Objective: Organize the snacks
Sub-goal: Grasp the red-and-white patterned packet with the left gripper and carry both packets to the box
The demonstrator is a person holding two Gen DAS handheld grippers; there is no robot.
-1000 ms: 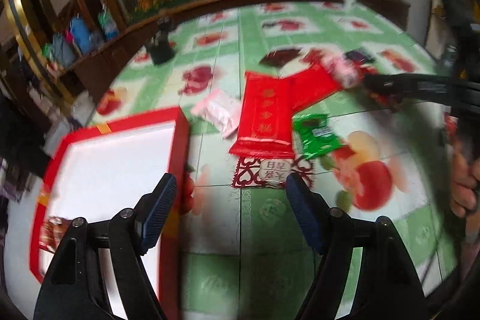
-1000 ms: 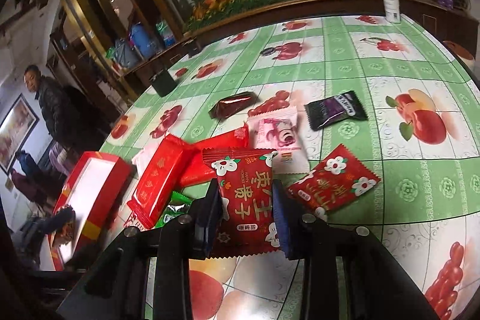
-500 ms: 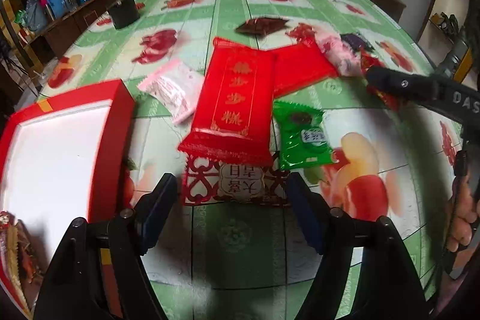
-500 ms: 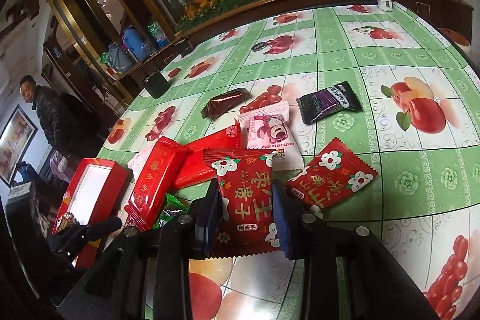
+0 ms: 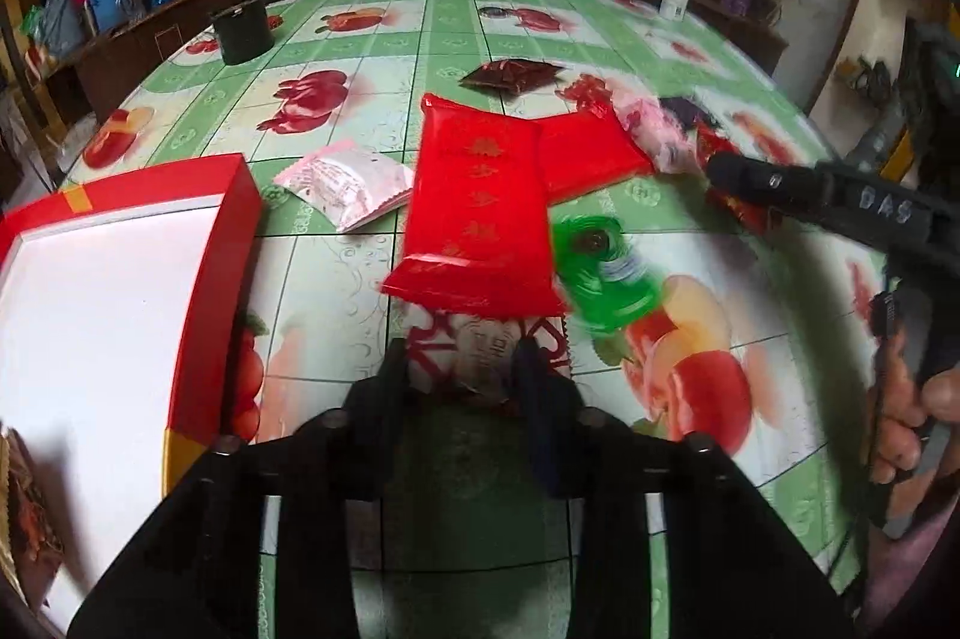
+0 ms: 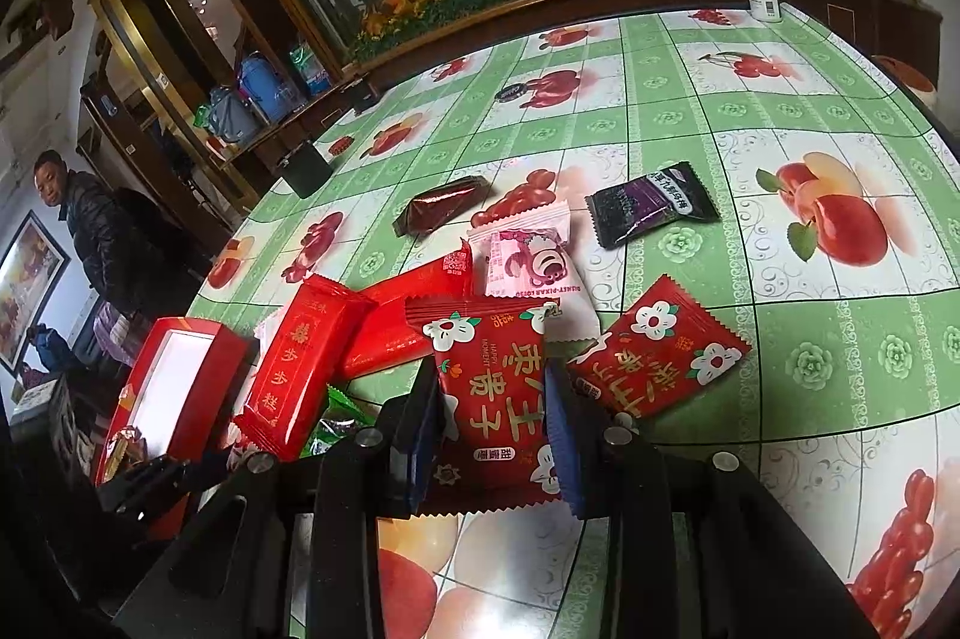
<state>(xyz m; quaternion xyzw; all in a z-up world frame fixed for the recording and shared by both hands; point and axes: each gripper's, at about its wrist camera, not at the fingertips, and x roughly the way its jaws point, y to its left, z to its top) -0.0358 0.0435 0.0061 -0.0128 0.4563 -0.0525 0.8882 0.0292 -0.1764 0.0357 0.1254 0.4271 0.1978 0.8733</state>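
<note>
Left tool [image 5: 462, 369] is closing on the red-and-white packet [image 5: 480, 348] lying on the tabletop [image 5: 456, 459] beside the red box [image 5: 207, 291] — its far edge sits under the long red pack [image 5: 480, 213], which could drag along. Right tool [image 6: 492, 429] clamps the flowered red packet [image 6: 495, 387] by its sides — the slick wrapper may slip.

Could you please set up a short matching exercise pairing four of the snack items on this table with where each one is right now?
Things:
1. red-and-white patterned packet
2. red flower-print packet
3. purple packet
4. green packet

Places:
A. lying alone, farther back on the tablecloth
B. between the left claw's closing jaws
C. clamped in the right claw
D. beside the long red packet, on its right in the left wrist view

Pairs: 1-B, 2-C, 3-A, 4-D
</note>
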